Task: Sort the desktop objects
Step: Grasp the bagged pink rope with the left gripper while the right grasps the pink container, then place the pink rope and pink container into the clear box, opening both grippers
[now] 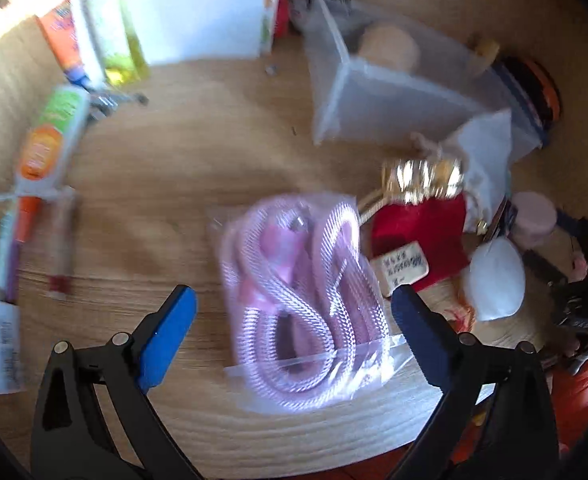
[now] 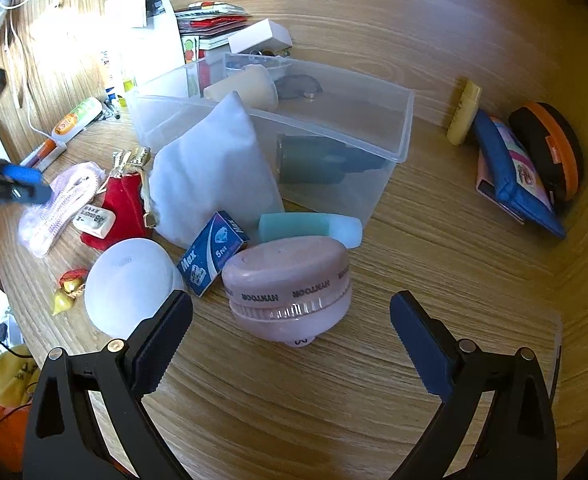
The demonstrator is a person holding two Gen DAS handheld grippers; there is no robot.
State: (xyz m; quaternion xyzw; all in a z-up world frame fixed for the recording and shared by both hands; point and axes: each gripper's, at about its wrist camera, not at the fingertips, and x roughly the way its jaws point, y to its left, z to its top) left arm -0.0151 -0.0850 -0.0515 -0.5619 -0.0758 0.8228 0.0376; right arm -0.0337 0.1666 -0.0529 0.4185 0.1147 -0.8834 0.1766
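Two tongs, both spread wide and empty: left tongs hover over the bagged pink cable on the wooden surface; right tongs stand before one pink round case.

Loose items, near to far: one white dome, one blue "Max" box, one foil-wrapped trinket, one teal tube, one eraser, one red pouch, one white pouch.

One clear bin beyond, holding about four items, among them a dark green cylinder.

Judgement: sorting barely begun; most pieces lie outside the bin.
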